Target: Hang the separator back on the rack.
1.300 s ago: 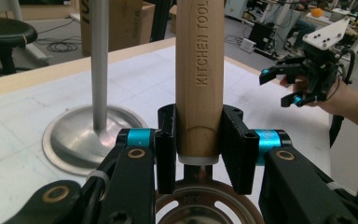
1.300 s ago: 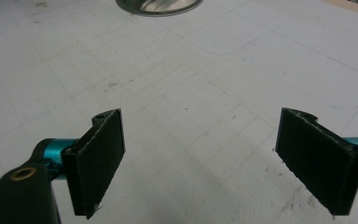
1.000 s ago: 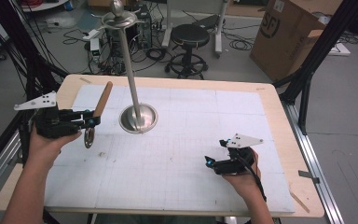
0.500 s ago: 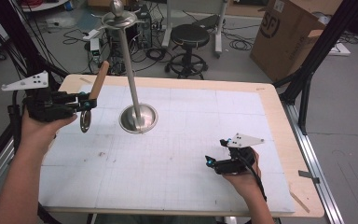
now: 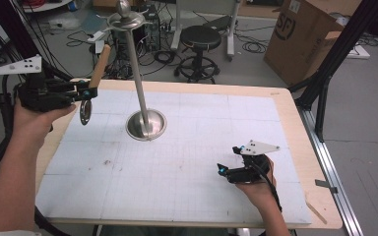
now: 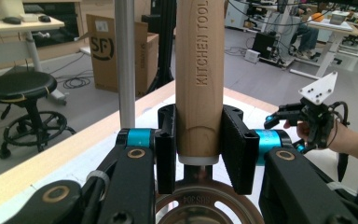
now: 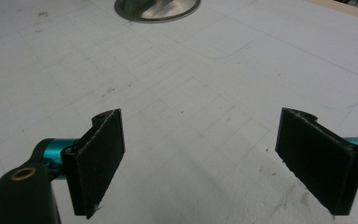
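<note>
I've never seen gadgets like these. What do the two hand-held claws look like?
Each black two-jaw claw has flat black pads, teal joints, brass-coloured pivots and a pale grey three-cornered plate with small holes on top. A black cable trails from the right one.

Left gripper (image 6: 199, 149) clamps wooden handle (image 6: 199, 79) upright; metal wheel (image 6: 200, 205) below; steel pole (image 6: 125, 63) just behind-left.

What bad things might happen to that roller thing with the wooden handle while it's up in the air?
1. The left gripper pinches only the bottom end of the smooth wooden handle, so the pizza cutter might tilt or slip out.
2. The metal stand is close beside it; a careless swing might knock the pole.
3. The right gripper sits open, far away, too far to catch it.
</note>
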`<state>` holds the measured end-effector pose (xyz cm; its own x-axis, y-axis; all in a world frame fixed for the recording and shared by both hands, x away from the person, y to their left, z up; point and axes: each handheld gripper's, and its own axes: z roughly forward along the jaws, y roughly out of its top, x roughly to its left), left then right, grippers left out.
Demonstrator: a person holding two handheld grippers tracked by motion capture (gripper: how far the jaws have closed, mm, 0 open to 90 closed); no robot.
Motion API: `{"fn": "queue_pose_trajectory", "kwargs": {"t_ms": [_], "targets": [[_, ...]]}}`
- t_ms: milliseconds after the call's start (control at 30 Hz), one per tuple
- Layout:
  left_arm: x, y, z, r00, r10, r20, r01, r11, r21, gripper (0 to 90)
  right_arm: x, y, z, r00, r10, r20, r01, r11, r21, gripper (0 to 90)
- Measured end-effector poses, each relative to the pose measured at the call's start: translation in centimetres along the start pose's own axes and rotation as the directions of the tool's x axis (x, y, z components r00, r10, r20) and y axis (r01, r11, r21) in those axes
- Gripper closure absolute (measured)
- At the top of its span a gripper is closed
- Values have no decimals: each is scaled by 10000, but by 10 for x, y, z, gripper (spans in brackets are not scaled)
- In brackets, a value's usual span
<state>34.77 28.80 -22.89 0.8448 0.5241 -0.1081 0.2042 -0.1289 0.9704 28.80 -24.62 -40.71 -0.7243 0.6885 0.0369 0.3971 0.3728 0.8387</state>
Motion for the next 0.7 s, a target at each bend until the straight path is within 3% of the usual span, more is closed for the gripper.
{"fn": "queue_pose_trajectory", "kwargs": {"t_ms": [700], "targets": [[11,34,-5,9974,129,-713,-137,9999,-96,688,0,0,0,10000,-47,15,46,10000,9,143]]}}
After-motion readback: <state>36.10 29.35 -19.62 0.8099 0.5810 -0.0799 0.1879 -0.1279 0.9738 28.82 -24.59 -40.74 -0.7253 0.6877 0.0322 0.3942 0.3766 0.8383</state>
